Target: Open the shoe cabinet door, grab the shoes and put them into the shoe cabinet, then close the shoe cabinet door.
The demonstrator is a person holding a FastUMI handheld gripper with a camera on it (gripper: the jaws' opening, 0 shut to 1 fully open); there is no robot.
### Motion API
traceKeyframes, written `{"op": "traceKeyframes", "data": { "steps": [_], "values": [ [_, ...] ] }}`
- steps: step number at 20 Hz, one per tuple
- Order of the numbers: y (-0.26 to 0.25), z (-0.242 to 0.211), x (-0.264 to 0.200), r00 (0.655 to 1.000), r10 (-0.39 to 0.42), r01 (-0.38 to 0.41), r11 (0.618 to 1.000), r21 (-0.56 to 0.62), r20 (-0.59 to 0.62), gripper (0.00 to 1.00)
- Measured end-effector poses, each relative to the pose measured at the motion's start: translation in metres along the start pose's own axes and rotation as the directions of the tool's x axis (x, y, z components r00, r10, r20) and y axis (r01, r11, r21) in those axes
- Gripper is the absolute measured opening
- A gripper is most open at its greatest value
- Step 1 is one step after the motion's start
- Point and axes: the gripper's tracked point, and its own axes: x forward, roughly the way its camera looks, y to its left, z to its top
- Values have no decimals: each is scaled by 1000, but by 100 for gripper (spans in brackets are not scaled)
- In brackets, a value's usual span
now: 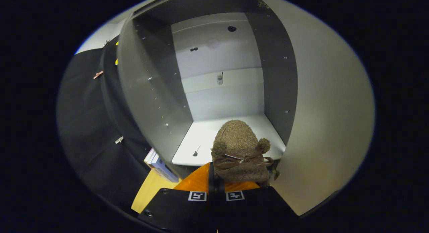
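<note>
The gripper view rides on the gripper [217,184], facing forward along its fingers into the open shoe cabinet [221,92]. It sits close before the cabinet's floor, angled slightly downward, the cabinet's door [328,109] just right.

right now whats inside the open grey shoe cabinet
The grey shoe cabinet holds the toe of a fuzzy brown slipper with a bow and pompoms, gripped by the shut tongs, over its pale floor. The floor under the slipper is covered.
</note>
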Motion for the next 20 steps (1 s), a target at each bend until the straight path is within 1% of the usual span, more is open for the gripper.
{"op": "traceKeyframes", "data": {
  "steps": [1, 2, 3, 6, 9, 13, 16, 20],
  "values": [
    [-4, 10, 16, 1000, -10, 11, 1000, -7, 10, 6],
    [-6, 15, 34, 1000, -25, 25, 1000, -7, -5, 6],
    [-8, 14, 48, 999, -34, 34, 999, -4, -34, 6],
    [-5, 21, 101, 996, -42, 42, 999, -2, -73, 6],
    [-6, 34, 139, 996, -71, 69, 997, -44, -61, 6],
    [-5, 50, 180, 995, -87, 86, 996, -32, -44, 6],
    [-14, 56, 203, 992, -125, 123, 992, -40, -34, 6],
    [-21, 46, 225, 987, -148, 146, 989, -23, -65, 6]
  ]
}}
